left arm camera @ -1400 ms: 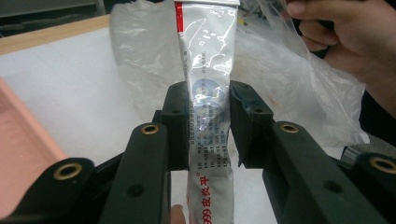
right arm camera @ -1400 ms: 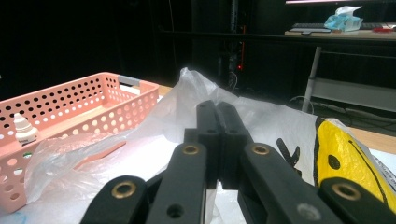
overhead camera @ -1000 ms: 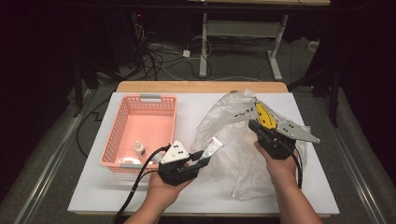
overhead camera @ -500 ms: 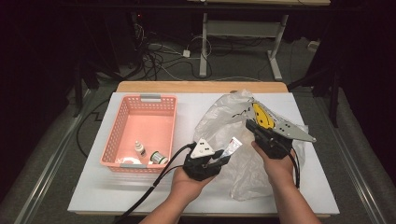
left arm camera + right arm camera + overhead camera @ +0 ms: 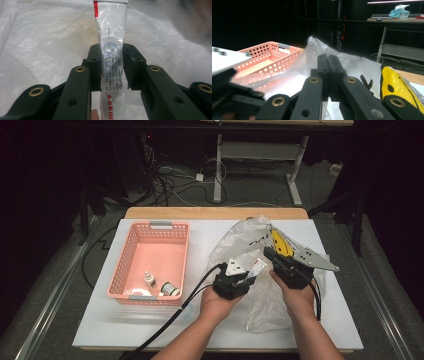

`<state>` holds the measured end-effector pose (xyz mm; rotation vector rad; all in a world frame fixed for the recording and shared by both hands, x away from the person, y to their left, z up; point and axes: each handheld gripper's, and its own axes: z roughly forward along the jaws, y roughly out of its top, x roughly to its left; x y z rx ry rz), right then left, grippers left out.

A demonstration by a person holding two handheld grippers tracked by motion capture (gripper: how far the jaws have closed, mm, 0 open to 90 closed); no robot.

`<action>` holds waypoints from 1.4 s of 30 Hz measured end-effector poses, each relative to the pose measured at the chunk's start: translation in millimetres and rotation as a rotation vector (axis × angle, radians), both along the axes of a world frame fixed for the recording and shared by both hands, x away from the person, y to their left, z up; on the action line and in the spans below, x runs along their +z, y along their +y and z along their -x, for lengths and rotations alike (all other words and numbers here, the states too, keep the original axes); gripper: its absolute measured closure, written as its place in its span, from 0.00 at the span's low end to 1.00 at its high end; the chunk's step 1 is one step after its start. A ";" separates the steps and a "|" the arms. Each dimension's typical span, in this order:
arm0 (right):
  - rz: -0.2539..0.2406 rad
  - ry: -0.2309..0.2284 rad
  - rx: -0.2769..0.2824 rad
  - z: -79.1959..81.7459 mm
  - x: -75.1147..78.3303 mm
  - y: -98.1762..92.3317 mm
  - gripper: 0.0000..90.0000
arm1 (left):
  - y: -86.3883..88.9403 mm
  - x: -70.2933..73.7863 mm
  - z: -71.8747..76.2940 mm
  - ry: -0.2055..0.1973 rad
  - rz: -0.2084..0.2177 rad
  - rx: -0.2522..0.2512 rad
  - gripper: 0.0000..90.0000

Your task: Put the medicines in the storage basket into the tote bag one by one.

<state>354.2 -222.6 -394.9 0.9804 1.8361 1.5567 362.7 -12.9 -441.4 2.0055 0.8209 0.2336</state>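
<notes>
The ointment tube's [image 5: 111,62] lower end is cut off at the frame edge in the left gripper view, and its small print is unreadable. We clamp the tube upright in the left gripper [image 5: 248,279], over the clear plastic bag [image 5: 235,245]. The right gripper [image 5: 328,65] is fully closed, pinching the bag's film.

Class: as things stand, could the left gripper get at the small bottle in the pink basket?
Probably not yet: the left gripper is shut on a tube. The basket is open-topped, so the bottle lies unblocked.
</notes>
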 end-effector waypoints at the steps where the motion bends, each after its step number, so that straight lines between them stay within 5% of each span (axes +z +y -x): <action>1: -0.001 -0.001 0.000 0.2 0.3 0.0 1.00 | 1.4 -0.2 -4.8 -0.004 -0.010 0.006 0.76; 8: -0.007 0.001 -0.004 -1.5 -0.5 1.8 1.00 | 3.0 -6.1 -25.7 -0.006 -0.046 0.021 0.76; 17: -0.001 0.013 -0.006 -2.9 -3.7 1.9 1.00 | -16.4 -25.8 -34.8 0.015 -0.010 0.020 0.76; 25: -0.001 0.014 -0.007 -3.5 -4.5 -0.1 1.00 | -25.3 -28.1 -42.9 0.038 -0.004 0.044 0.75; 29: -0.006 0.013 -0.009 -3.7 -4.8 -1.6 1.00 | -24.9 -25.5 -36.8 0.031 0.003 0.019 0.61; 42: -0.002 0.018 -0.010 -3.0 -4.4 -6.4 1.00 | 2.1 -15.3 1.6 0.023 0.064 -0.055 0.51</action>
